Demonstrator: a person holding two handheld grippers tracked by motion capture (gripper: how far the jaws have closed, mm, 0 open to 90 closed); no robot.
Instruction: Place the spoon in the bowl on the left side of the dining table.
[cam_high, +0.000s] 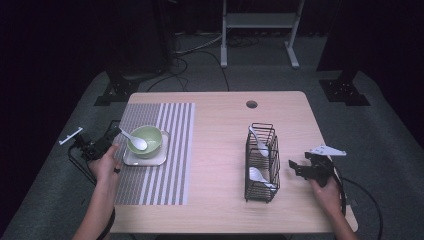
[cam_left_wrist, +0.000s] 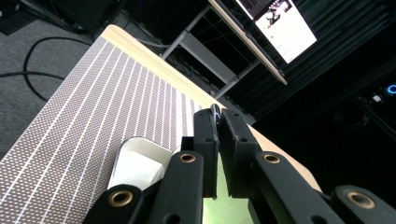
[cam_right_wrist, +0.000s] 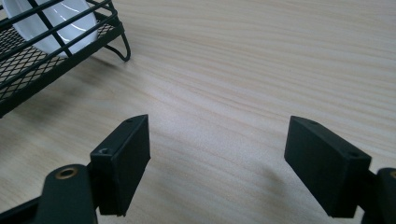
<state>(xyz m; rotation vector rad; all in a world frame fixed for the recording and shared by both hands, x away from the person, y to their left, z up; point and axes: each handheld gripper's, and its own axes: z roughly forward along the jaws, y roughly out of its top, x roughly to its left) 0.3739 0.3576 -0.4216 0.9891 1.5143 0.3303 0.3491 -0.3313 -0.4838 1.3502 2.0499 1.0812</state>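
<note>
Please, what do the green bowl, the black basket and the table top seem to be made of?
The green bowl looks like glazed ceramic or hard plastic: a smooth, even, faintly shiny surface; which one I cannot tell. The black basket looks like painted metal wire: thin rigid rods and a fine mesh floor. The table top looks like light wood or wood-pattern laminate: pale grain lines, matte finish.

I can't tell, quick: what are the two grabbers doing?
Left gripper: shut, nothing seen between its jaws, beside the green bowl.
Right gripper: open, empty.

Lab, black curtains (cam_high: 60, 45), floor cables (cam_high: 200, 47)
</note>
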